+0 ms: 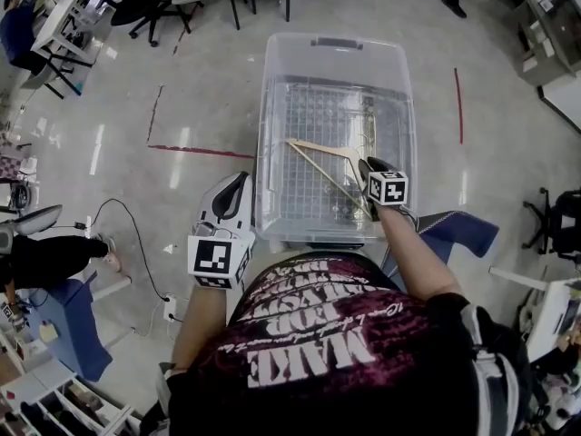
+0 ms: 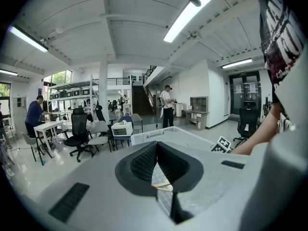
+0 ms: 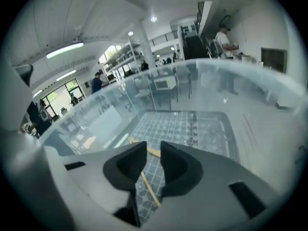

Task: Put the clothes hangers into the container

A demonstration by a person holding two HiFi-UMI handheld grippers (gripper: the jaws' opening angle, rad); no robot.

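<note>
Hanger (image 1: pixel 327 157) lay flat on the floor of the container (image 1: pixel 336 48), so that drop looked done. Your right claw (image 1: pixel 367 164) hung just above it inside the container, jaws parted and gripping nothing. Trouble could have come on the way out: a parted jaw might have hooked a wooden arm and dragged the hanger up, or clipped the near wall. Your left claw (image 1: pixel 238 182), clenched on nothing, sat outside the near-left corner, where a careless swing could have knocked the container.
</note>
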